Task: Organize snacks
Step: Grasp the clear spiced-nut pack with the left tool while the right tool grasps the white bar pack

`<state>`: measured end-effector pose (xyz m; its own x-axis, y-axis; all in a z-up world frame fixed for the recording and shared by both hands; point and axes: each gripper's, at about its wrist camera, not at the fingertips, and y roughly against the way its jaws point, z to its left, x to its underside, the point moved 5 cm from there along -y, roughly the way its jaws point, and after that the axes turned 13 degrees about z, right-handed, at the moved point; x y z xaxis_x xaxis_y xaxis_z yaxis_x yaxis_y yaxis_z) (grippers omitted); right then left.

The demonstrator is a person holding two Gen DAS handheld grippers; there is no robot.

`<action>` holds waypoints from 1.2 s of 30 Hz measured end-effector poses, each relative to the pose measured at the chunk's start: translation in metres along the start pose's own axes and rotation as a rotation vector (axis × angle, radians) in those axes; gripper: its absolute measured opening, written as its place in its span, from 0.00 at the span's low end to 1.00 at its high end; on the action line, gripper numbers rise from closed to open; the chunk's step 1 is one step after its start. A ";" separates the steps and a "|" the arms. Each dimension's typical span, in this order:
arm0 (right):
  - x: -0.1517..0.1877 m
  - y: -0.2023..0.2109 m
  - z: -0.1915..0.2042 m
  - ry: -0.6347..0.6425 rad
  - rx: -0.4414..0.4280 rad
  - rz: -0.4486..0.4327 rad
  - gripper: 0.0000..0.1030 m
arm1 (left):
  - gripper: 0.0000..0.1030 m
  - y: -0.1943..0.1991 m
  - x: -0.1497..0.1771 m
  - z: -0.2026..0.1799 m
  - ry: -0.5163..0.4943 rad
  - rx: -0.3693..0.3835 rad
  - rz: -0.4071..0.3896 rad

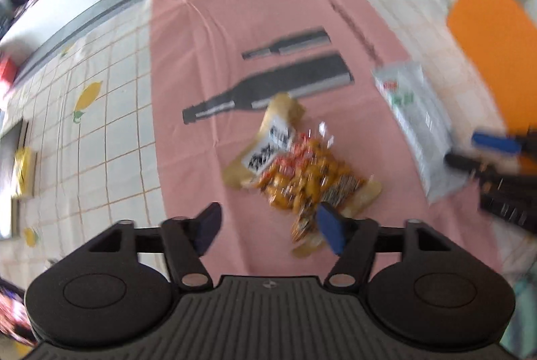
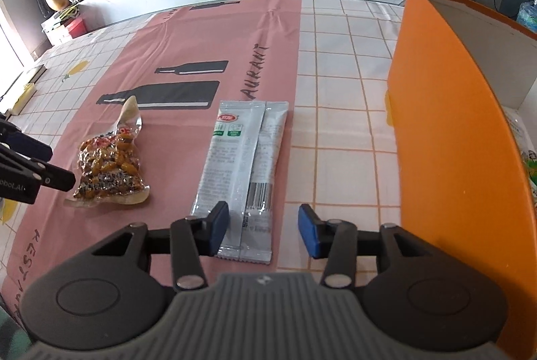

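On the pink mat, the snack pouch (image 2: 109,170) and two sachets (image 2: 243,172) lie loose; orange box (image 2: 446,131) already holds something; left gripper (image 1: 268,230) and right gripper (image 2: 265,230) gape empty

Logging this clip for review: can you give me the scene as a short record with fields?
surface: pink printed mat over a tiled tablecloth
snack 1: clear vacuum pouch of orange-brown pieces, flat on the mat
snack 2: pair of long grey-white sachets, flat, beside the pouch
container: orange box, at the right of the right wrist view
left gripper: open, above the pouch, empty
right gripper: open, above the near end of the sachets, holding nothing
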<state>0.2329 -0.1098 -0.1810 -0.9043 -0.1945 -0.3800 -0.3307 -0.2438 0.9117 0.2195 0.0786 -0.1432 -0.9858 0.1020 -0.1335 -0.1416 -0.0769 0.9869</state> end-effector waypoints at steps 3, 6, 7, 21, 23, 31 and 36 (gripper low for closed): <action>-0.006 0.003 0.001 -0.010 -0.022 -0.054 0.54 | 0.84 0.004 -0.007 -0.005 0.147 0.075 -0.063; -0.010 0.002 0.004 0.000 -0.019 -0.095 0.62 | 0.85 0.001 -0.011 -0.013 0.237 0.046 -0.107; -0.012 0.001 0.005 0.004 -0.019 -0.100 0.65 | 0.85 -0.001 -0.011 -0.014 0.269 0.032 -0.115; -0.023 -0.028 0.020 0.000 0.021 -0.121 0.83 | 0.85 -0.031 0.004 -0.012 0.514 0.012 -0.218; -0.022 -0.030 0.020 0.002 0.021 -0.113 0.83 | 0.86 -0.035 0.003 -0.017 0.485 -0.021 -0.226; -0.020 -0.034 0.021 0.016 0.036 -0.119 0.91 | 0.96 -0.047 0.001 -0.020 0.423 0.011 -0.251; -0.018 -0.038 0.029 0.083 0.082 -0.123 0.90 | 0.83 -0.045 0.004 -0.018 0.395 0.045 -0.290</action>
<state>0.2540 -0.0697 -0.2047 -0.8313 -0.2465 -0.4983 -0.4617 -0.1930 0.8658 0.2202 0.0643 -0.1900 -0.8665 -0.2719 -0.4187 -0.4198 -0.0570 0.9058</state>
